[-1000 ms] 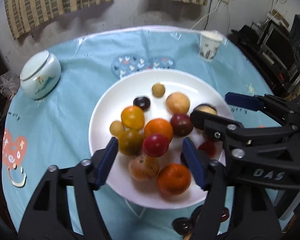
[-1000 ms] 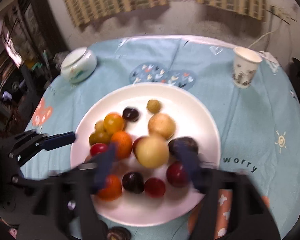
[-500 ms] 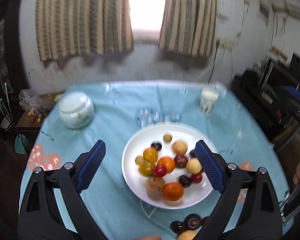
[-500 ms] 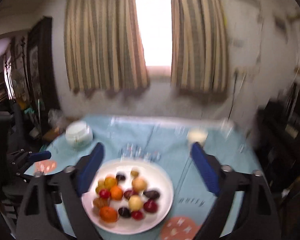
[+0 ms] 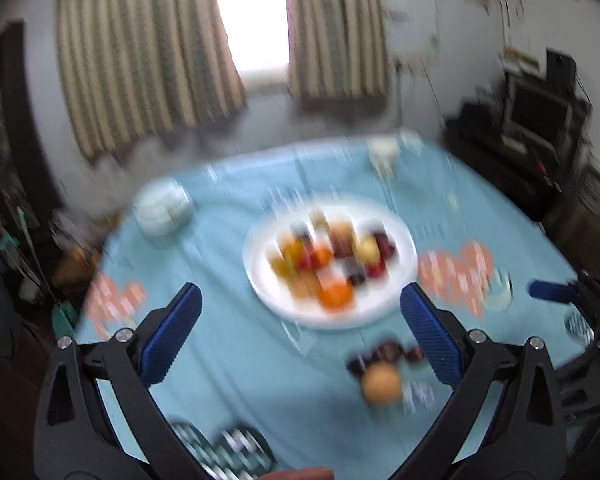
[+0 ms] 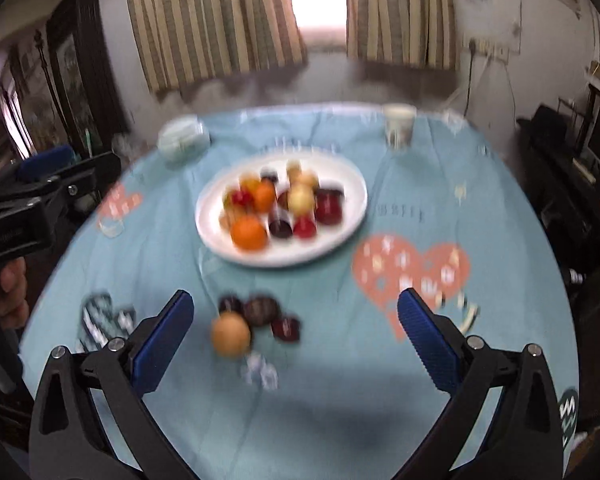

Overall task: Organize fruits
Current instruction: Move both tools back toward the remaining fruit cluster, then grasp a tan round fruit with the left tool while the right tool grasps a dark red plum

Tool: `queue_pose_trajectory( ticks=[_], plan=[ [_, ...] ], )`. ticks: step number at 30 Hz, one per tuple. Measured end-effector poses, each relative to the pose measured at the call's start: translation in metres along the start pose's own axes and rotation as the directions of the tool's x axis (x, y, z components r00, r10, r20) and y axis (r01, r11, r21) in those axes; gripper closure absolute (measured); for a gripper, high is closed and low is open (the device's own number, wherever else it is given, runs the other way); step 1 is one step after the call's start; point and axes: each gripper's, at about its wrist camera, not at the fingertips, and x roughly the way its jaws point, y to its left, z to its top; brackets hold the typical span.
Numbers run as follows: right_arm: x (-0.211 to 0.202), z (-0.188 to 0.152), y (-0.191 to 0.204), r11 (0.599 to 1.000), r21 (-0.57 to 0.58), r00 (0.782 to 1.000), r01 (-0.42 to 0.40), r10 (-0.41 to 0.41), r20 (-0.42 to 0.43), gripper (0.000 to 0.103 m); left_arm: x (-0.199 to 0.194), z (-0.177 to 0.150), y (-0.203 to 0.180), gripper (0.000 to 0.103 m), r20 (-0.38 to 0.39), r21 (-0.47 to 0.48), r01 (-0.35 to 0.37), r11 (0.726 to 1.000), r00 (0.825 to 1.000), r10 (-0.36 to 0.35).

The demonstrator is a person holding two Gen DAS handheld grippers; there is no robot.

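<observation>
Glossy round white plate of smooth fruit beyond both empty, wide-spread grippers.

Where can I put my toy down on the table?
Bare cloth lies between the white plate and the loose fruits, and between the plate and the paper cup. The plate itself is crowded. Both claws hang open, holding nothing.

Right gripper gapes empty over blurred, seemingly tan fruit.
</observation>
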Motion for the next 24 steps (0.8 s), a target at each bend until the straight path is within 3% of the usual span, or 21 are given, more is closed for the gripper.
queue_pose_trajectory(
  ticks=[1, 3, 5, 10, 12, 18, 20, 21, 24],
  plan=[
    [0.009, -0.009, 0.002, 1.0, -0.02, 0.999, 0.009, -0.011, -0.05, 0.026, 0.008, -0.013, -0.003, 0.003, -0.043, -0.007, 0.028, 1.0, 0.999, -0.028],
    [0.024, -0.023, 0.0, 0.999, -0.034, 0.992, -0.008, 0.004, -0.127, 0.035, 0.023, -0.041, -0.011, 0.003, -0.135, -0.034, 0.084, 0.996, 0.987, -0.088],
    [0.033, -0.031, -0.003, 0.999, -0.054, 0.986, -0.009, 0.0, -0.164, 0.036, 0.037, -0.057, -0.022, 0.004, -0.189, -0.041, 0.095, 0.995, 0.977, -0.101],
    [0.039, -0.04, -0.014, 0.998, -0.052, 0.982, -0.034, 0.024, -0.185, 0.036, 0.075, -0.074, -0.042, 0.019, -0.302, -0.073, 0.116, 0.991, 0.944, -0.133],
    [0.04, -0.041, -0.014, 0.997, -0.059, 0.982, -0.049, 0.037, -0.185, 0.036, 0.087, -0.078, -0.043, 0.024, -0.33, -0.094, 0.1, 0.991, 0.935, -0.126],
    [0.05, -0.038, -0.017, 0.994, -0.078, 0.976, -0.082, 0.064, -0.209, 0.036, 0.116, -0.084, -0.045, 0.027, -0.379, -0.134, 0.065, 0.989, 0.919, -0.111],
    [0.053, -0.037, -0.018, 0.991, -0.088, 0.973, -0.102, 0.08, -0.217, 0.036, 0.122, -0.084, -0.047, 0.041, -0.393, -0.153, 0.096, 0.984, 0.907, -0.15],
    [0.055, -0.037, -0.017, 0.99, -0.096, 0.972, -0.108, 0.085, -0.217, 0.036, 0.123, -0.084, -0.047, 0.055, -0.394, -0.164, 0.117, 0.979, 0.902, -0.174],
    [0.06, -0.033, -0.015, 0.983, -0.123, 0.969, -0.137, 0.107, -0.222, 0.036, 0.119, -0.083, -0.049, 0.059, -0.404, -0.145, 0.123, 0.982, 0.898, -0.172]
  ],
)
